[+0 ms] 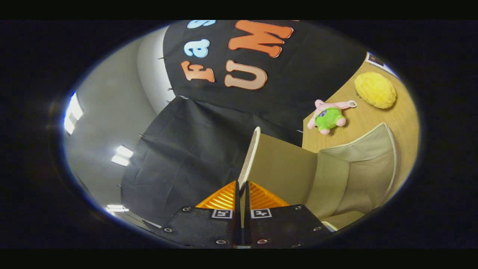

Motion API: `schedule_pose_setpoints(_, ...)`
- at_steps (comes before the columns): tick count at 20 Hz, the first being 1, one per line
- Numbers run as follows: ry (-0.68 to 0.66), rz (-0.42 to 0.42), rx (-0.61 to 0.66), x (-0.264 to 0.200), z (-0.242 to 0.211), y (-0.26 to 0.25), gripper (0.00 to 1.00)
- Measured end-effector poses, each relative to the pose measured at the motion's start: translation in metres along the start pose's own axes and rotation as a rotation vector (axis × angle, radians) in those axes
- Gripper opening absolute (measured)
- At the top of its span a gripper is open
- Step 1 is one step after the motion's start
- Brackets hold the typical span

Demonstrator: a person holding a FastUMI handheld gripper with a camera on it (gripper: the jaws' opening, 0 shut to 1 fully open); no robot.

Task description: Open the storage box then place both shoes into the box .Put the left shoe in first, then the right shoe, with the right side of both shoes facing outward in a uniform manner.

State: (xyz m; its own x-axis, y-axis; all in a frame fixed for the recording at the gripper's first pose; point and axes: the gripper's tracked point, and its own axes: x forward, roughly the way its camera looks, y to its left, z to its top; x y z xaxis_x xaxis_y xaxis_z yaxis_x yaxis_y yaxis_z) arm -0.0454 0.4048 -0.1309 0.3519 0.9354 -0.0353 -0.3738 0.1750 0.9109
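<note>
Tongs: the tongs [242,194] are pinched nearly closed on the thin edge of the storage box lid [249,157], one finger on each face of it.
Lid: a pale flap standing on edge, rising from between the fingers and running ahead of them; its broad beige inner face [283,168] turns to the right.
Storage box: the storage box [358,175] lies open to the right of the tongs, beige fabric lining, pale rim; its near corner is cut off from sight.
Desk: the wooden desk [373,119] carries the box, beyond and to the right of the fingers.
Plush toy: a pink and green plush toy [328,116] lies on the desk beyond the box.
Yellow thing: a rough yellow lump [375,89] further off, past the toy; what it is cannot be told.
Writing: two small square marker tags [241,213] on the tongs' body; a card [375,59] at the desk's far edge is too small to read.
Ceiling: ceiling lights [121,156] to the left.
</note>
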Motion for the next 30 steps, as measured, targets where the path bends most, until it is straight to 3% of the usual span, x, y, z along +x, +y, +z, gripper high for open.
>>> schedule_pose_setpoints(9,0.032,-0.114,-0.2,0.064,-0.031,0.028,0.05)
schedule_pose_setpoints(11,0.066,-0.135,-0.244,0.075,-0.041,0.027,0.1)
schedule_pose_setpoints(13,0.069,-0.146,-0.266,0.075,-0.044,0.025,0.27)
schedule_pose_setpoints(14,0.063,-0.162,-0.276,0.073,-0.042,0.023,0.52)
schedule_pose_setpoints(17,0.025,-0.236,-0.318,0.064,-0.023,0.005,0.95)
schedule_pose_setpoints(25,-0.111,-0.422,-0.378,-0.006,0.037,-0.041,0.98)
schedule_pose_setpoints(30,-0.197,-0.595,-0.438,-0.072,0.082,-0.082,0.98)
